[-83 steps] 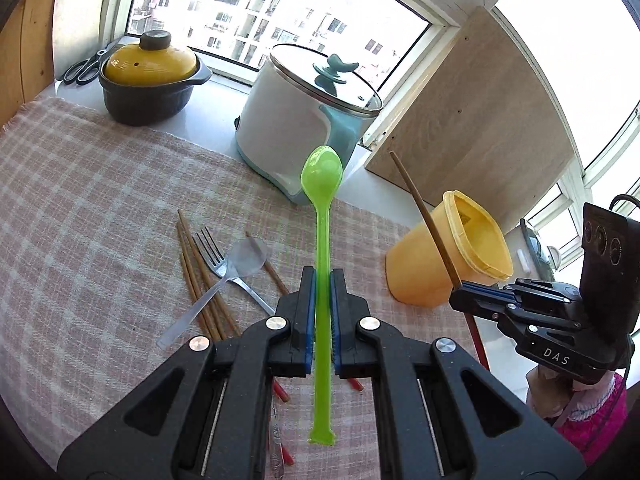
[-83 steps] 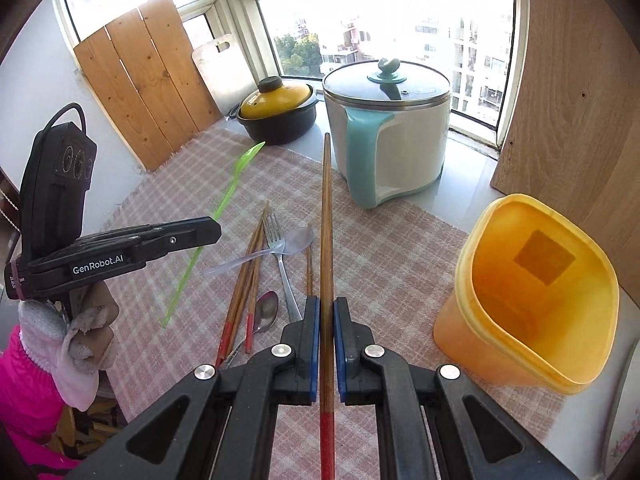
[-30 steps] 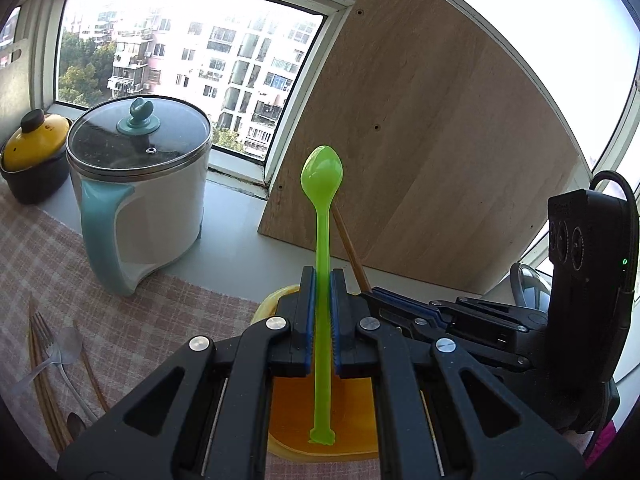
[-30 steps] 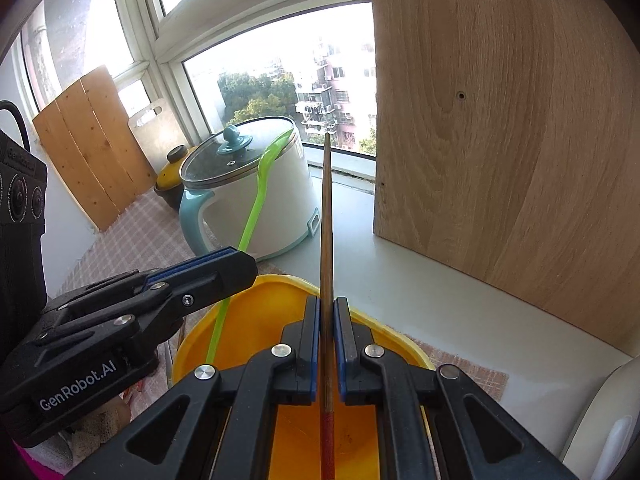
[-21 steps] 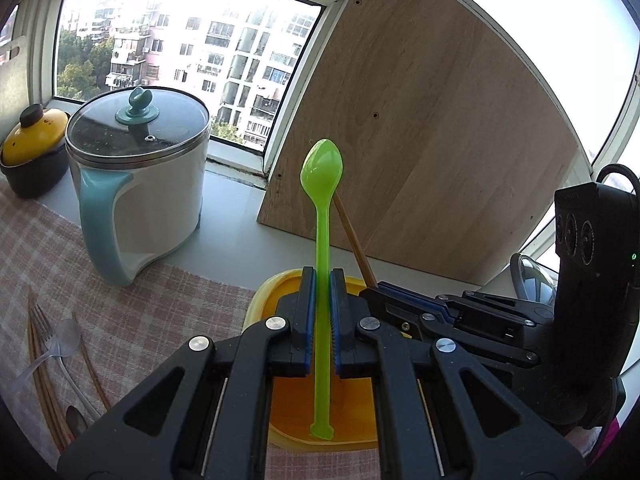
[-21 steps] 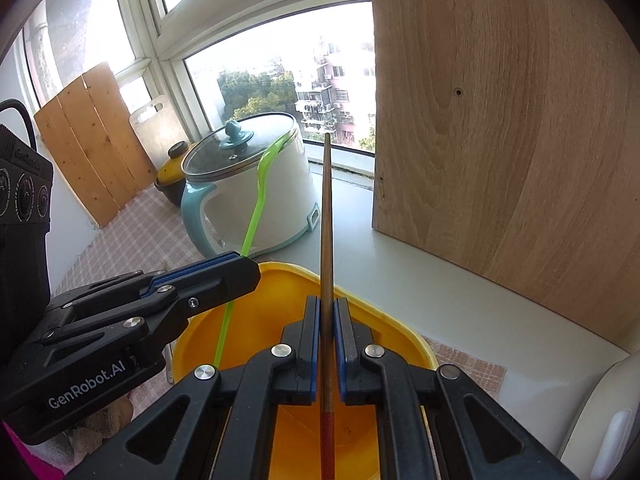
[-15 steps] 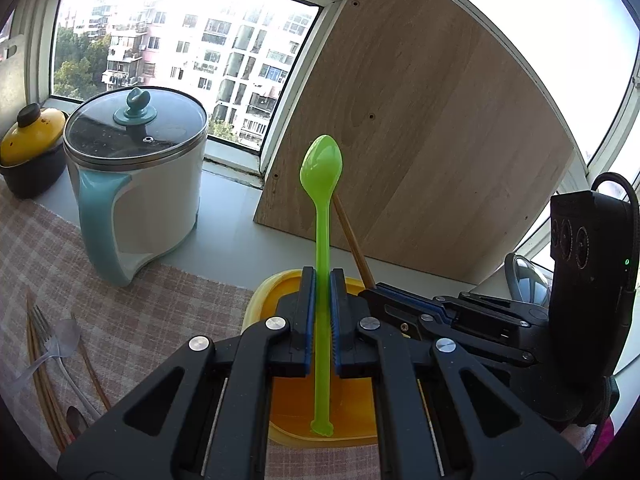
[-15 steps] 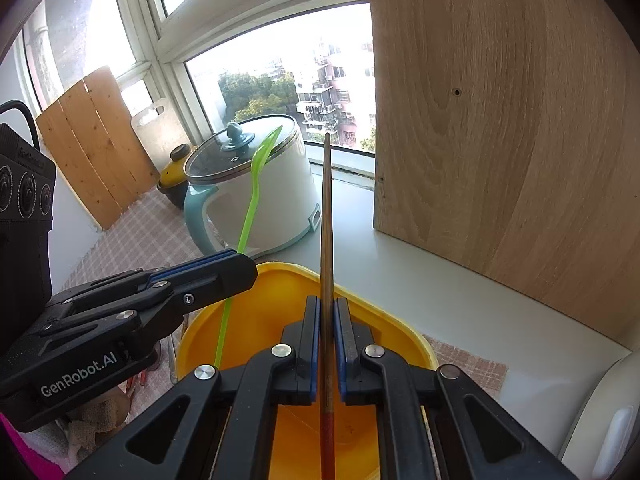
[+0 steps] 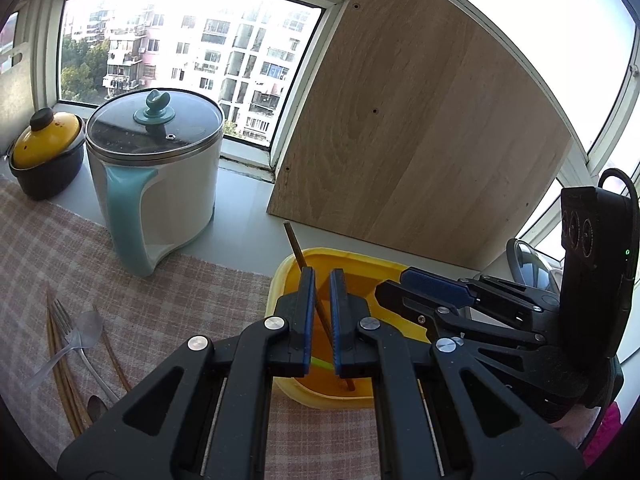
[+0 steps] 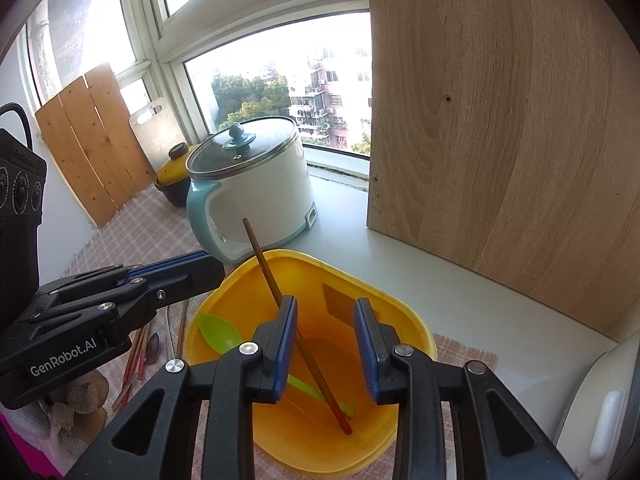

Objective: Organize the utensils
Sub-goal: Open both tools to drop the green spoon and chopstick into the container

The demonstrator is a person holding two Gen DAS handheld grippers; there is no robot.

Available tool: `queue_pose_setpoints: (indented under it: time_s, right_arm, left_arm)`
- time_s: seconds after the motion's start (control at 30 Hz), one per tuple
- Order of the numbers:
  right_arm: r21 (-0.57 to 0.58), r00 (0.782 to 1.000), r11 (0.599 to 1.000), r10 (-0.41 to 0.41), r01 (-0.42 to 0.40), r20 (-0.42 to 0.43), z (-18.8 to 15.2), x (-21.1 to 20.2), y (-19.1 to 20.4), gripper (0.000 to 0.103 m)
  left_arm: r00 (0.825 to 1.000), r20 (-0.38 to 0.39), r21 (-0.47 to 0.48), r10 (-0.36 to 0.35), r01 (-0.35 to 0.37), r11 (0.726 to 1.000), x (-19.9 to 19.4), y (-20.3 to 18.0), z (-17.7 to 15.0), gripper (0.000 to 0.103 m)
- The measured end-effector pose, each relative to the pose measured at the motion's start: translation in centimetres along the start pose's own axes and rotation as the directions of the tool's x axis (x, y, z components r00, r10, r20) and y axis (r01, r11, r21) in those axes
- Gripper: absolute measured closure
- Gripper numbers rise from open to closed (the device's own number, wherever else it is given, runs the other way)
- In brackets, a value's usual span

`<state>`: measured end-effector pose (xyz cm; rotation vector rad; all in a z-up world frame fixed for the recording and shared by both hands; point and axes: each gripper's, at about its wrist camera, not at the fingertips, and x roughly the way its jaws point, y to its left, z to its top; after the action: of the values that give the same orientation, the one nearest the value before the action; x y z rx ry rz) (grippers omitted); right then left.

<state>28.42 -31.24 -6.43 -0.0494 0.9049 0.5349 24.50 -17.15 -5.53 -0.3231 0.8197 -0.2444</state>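
Observation:
A yellow cup (image 10: 400, 312) stands on the checked cloth below both grippers. A green plastic spoon (image 10: 220, 334) lies slanted inside it, bowl up by the left rim. A brown chopstick (image 10: 264, 264) leans in the cup, tip on the bottom, top past the far-left rim. My right gripper (image 10: 326, 308) hangs over the cup with its jaws opening; the chopstick crosses loosely by the left pad, not pinched. My left gripper (image 9: 320, 280) hovers over the cup's left rim (image 9: 280, 280), jaws a narrow gap apart with nothing in them; the chopstick (image 9: 294, 244) shows behind the gap.
A white and teal electric pot (image 9: 156, 176) and a yellow-lidded dark pot (image 9: 44, 152) stand at the window sill. A large wooden board (image 9: 420, 140) leans behind the cup. A fork, spoons and several chopsticks (image 9: 76, 332) lie on the cloth at left.
The green spoon has dropped out of the left jaws into the cup. The right jaws have spread, and the chopstick has slid down to lean in the cup.

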Motion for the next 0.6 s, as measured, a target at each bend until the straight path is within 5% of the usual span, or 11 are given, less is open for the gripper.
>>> queue_pose_setpoints:
  time_s: [0.17,0.3,0.43,0.6]
  right_arm:
    - [-0.002,1.000,1.000,0.003,-0.003,0.008,-0.4,-0.8,0.9,0.062]
    - [-0.014,1.000,1.000,0.007,-0.006,0.026,-0.8,-1.8,2.3,0.041]
    - [-0.049,0.999,0.999,0.012,-0.010,0.050,-1.3,-3.0,4.3,0.016]
    - [-0.080,0.997,0.997,-0.005,0.011,0.072,-2.0,-3.9,6.8,0.006]
  left_arm:
    - [1.000,-0.001,0.008,0.030,-0.030,1.000,-1.5,1.1,-0.5,0.099]
    - [0.999,-0.003,0.000,0.050,-0.050,0.999,-3.3,2.7,-1.0,0.098]
    - [0.997,0.001,0.022,0.082,-0.082,0.996,-5.4,4.6,-1.7,0.062]
    - [0.992,-0.025,0.031,0.127,-0.126,0.991,-7.4,8.5,-2.3,0.061]
